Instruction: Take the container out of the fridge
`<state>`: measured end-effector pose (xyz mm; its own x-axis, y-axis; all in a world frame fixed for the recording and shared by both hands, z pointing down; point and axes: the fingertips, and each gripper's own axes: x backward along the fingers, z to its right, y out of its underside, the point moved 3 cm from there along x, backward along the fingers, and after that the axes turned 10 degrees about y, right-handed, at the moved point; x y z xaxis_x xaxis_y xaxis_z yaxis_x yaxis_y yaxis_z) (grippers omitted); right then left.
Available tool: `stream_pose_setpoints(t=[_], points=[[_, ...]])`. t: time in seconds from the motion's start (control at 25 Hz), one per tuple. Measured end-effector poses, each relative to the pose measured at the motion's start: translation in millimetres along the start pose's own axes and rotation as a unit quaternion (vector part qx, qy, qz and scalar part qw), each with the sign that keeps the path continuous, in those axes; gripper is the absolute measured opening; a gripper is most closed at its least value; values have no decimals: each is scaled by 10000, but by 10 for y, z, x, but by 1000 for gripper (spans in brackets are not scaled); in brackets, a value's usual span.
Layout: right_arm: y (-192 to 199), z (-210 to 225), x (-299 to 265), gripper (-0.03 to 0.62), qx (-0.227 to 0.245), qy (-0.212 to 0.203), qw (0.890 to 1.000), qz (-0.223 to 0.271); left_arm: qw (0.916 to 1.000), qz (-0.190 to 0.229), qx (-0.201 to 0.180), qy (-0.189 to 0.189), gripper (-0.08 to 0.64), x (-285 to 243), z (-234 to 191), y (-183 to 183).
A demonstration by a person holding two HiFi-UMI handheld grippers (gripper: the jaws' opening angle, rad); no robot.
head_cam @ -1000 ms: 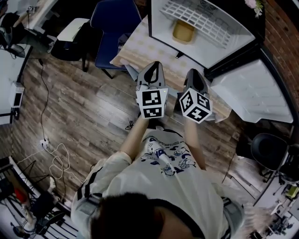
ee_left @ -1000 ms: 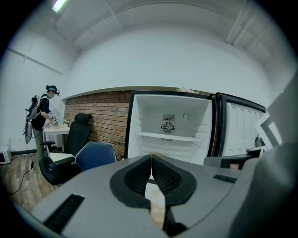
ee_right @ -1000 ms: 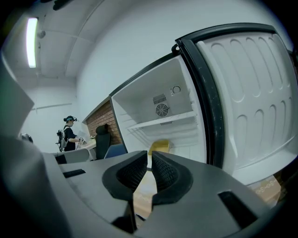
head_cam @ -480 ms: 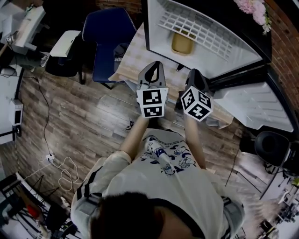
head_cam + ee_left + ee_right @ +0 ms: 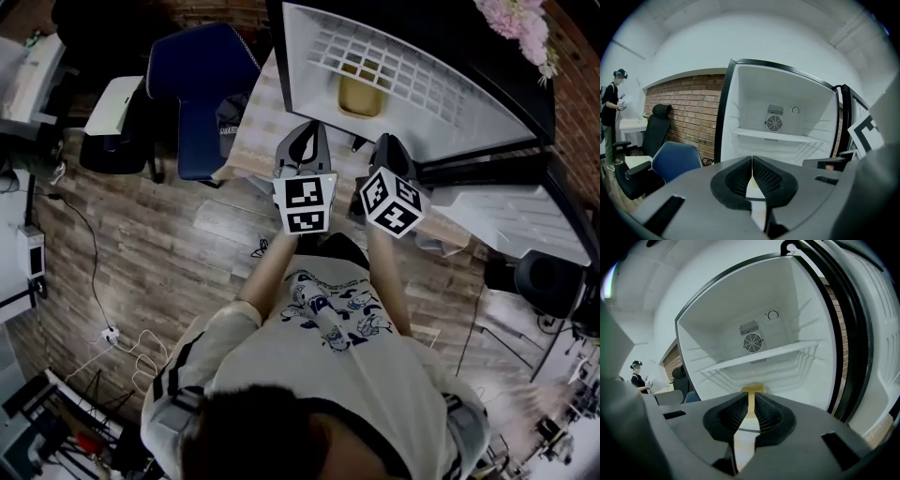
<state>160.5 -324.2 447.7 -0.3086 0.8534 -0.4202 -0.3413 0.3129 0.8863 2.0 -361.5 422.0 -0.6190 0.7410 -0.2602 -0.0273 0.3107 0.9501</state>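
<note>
A blue chair (image 5: 202, 89) stands at the far left beside the cloth-covered counter (image 5: 251, 122). Over the counter's near edge, the left tongs (image 5: 307, 129) are pressed together at the tips and hold nothing. Just ahead and slightly right, the yellow container (image 5: 361, 94) sits inside the open fridge (image 5: 478, 117), beneath its wire shelf (image 5: 412, 56). The right tongs (image 5: 386, 141) point straight at it, drawn to a bare slit and empty, not yet touching it. The fridge door (image 5: 506, 217) swings wide at the right. The container looks like a stiff, light plastic box with smooth, possibly slippery walls. Its near rim or wall seems the best hold, with the tongs spread first. Its contents cannot be told.
</note>
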Motion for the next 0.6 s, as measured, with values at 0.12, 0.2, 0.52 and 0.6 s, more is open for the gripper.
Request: stream_pose_setpoints(t=[0.12,0.2,0.52,0.6], points=[[9,-15,-85,49,-45,13,10000,-34,9999,-43,-5,104,20,-100,-16,4],[10,-27,-143,49,-18,44,10000,-62,9999,-66,19,145,20,-152,-39,11],[24,-10,-396,49,190,99,9995,-215,9998,-163,109,102,20,-325,-121,51],[32,8,-479,49,203,115,9994,-268,9997,-189,111,79,20,-382,-133,55]])
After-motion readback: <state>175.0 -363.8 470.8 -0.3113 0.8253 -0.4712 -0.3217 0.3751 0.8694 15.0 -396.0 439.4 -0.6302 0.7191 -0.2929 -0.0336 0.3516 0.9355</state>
